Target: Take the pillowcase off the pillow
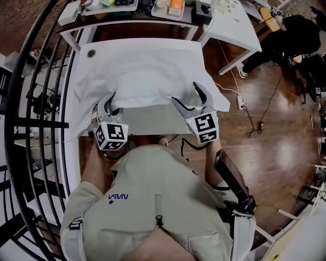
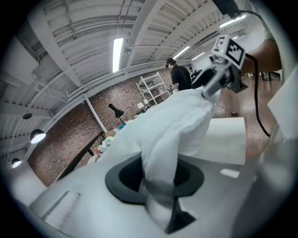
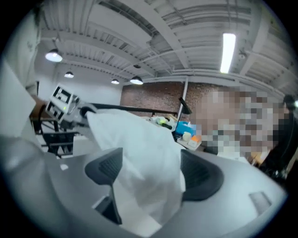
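A pillow in a white pillowcase (image 1: 153, 76) lies across the white table (image 1: 153, 122) in the head view. My left gripper (image 1: 111, 102) is at its near left corner, and in the left gripper view that gripper (image 2: 156, 179) is shut on a bunched fold of the pillowcase (image 2: 177, 121). My right gripper (image 1: 189, 98) is at the near right corner. Its jaws (image 3: 151, 172) stand wide open around a loose bulge of the pillowcase (image 3: 139, 148), and the pads do not squeeze it. Each gripper shows in the other's view, the right gripper (image 2: 219, 76) and the left gripper (image 3: 70, 109).
A black railing (image 1: 30, 102) runs along the left of the table. Behind the table stands a desk with trays and small items (image 1: 173, 7), and a white table (image 1: 229, 25) is at the back right. A power strip with cables (image 1: 239, 102) lies on the wooden floor.
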The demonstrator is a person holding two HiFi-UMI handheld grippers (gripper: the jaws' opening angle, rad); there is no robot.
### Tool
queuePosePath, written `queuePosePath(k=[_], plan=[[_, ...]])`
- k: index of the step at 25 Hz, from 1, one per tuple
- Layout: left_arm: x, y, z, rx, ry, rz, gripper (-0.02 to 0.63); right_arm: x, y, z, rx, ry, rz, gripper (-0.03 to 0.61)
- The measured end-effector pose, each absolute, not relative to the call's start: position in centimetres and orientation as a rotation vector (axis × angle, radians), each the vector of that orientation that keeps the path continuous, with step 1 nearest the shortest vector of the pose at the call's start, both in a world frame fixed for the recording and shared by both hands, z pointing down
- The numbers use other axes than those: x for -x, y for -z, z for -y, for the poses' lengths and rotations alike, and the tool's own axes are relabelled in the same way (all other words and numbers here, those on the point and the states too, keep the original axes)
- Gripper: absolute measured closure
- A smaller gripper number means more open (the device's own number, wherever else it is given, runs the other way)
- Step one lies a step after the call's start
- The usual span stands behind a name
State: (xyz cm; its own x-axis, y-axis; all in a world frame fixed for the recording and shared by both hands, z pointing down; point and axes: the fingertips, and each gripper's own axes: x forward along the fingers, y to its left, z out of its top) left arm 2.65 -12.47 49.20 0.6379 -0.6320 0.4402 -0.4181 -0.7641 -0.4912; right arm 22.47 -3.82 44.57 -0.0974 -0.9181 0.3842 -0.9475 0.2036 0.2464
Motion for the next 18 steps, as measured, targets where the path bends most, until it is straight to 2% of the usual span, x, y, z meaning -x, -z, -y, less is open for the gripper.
queuePosePath(k=[2, 5, 7, 8, 10, 12, 14, 18], plan=[[-2.5, -48.5, 12.9, 2.550, 0.840, -0.841, 0.500, -22.7, -46.1, 2.6, -1.644, 0.066, 1.868, 0.146], [-2.4, -48.1, 13.1, 2.581, 0.821, -0.837, 0.502, -25.4, -48.4, 3.0, -1.603, 0.231, 1.590, 0.136], [-2.5, -48.2, 12.8, 2.593, 0.817, -0.824, 0.503, -26.9, -48.7, 3.8, -1.645, 0.287, 1.521, 0.185], [-2.7, -48.1, 12.7, 2.592, 0.815, -0.816, 0.503, -27.0, -48.4, 4.1, -1.666, 0.310, 1.512, 0.231], [-2.9, -47.5, 12.5, 2.566, 0.803, -0.806, 0.505, -26.5, -47.2, 4.1, -1.702, 0.342, 1.505, 0.402], [-2.8, -46.2, 12.8, 2.530, 0.781, -0.813, 0.512, -25.6, -45.3, 4.1, -1.738, 0.353, 1.519, 0.509], [-2.4, -44.2, 13.2, 2.499, 0.742, -0.834, 0.518, -24.9, -42.8, 4.0, -1.773, 0.358, 1.567, 0.548], [-1.7, -39.4, 13.7, 2.441, 0.634, -0.876, 0.522, -23.9, -36.9, 3.7, -1.822, 0.381, 1.691, 0.555]])
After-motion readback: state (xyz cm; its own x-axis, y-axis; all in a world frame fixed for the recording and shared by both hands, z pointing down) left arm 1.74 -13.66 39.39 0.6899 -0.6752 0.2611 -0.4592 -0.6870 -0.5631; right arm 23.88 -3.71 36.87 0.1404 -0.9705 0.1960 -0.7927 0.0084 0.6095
